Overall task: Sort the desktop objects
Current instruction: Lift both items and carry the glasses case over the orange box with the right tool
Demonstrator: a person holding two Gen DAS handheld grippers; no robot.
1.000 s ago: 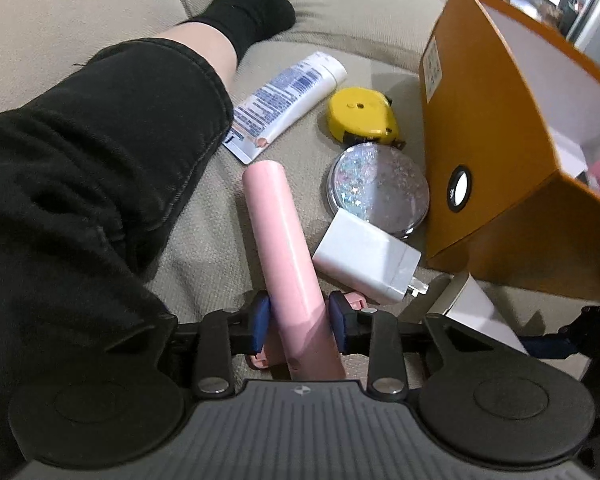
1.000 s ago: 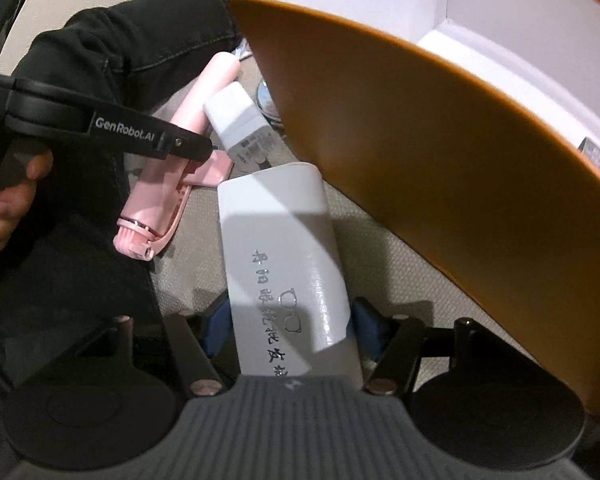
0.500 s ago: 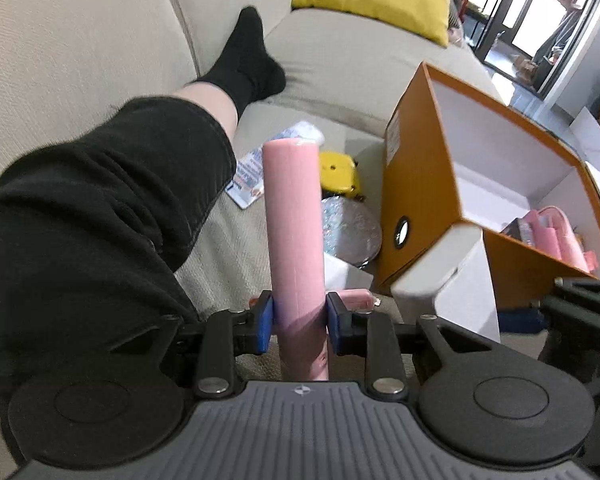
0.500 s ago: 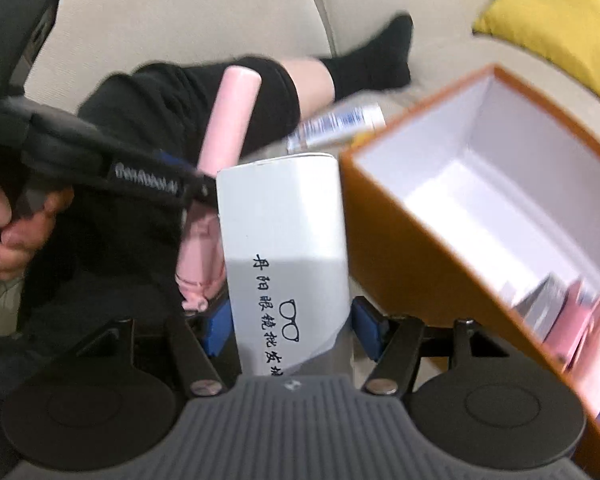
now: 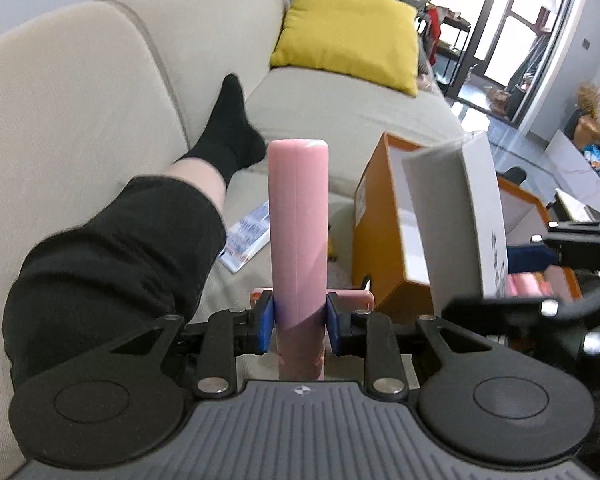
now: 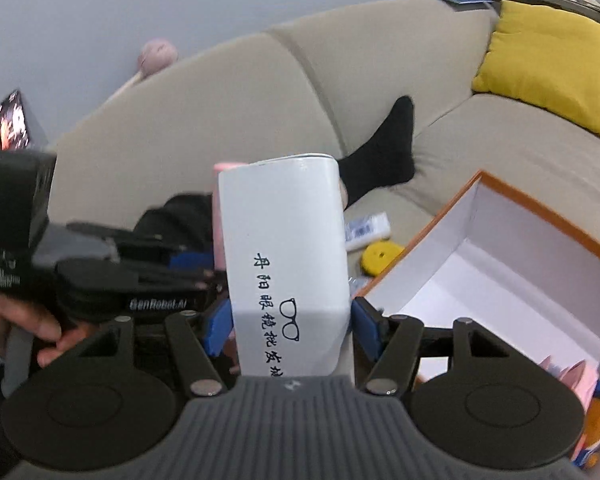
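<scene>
While the left gripper [image 5: 299, 316] clamps a pink tube [image 5: 298, 232] upright, the right gripper [image 6: 291, 326] pinches a white glasses case [image 6: 286, 240] just left of the orange box [image 6: 540, 216], whose near rim lies below it, its white inside largely bare

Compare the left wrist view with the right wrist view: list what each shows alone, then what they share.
Left wrist only: the left gripper shut on the pink tube, seen full length.
Right wrist only: the right gripper shut on the white case, the yellow tape measure, a hand holding the left gripper's handle.
Both: orange box, yellow cushion, beige sofa, toothpaste tube, black sock.
</scene>
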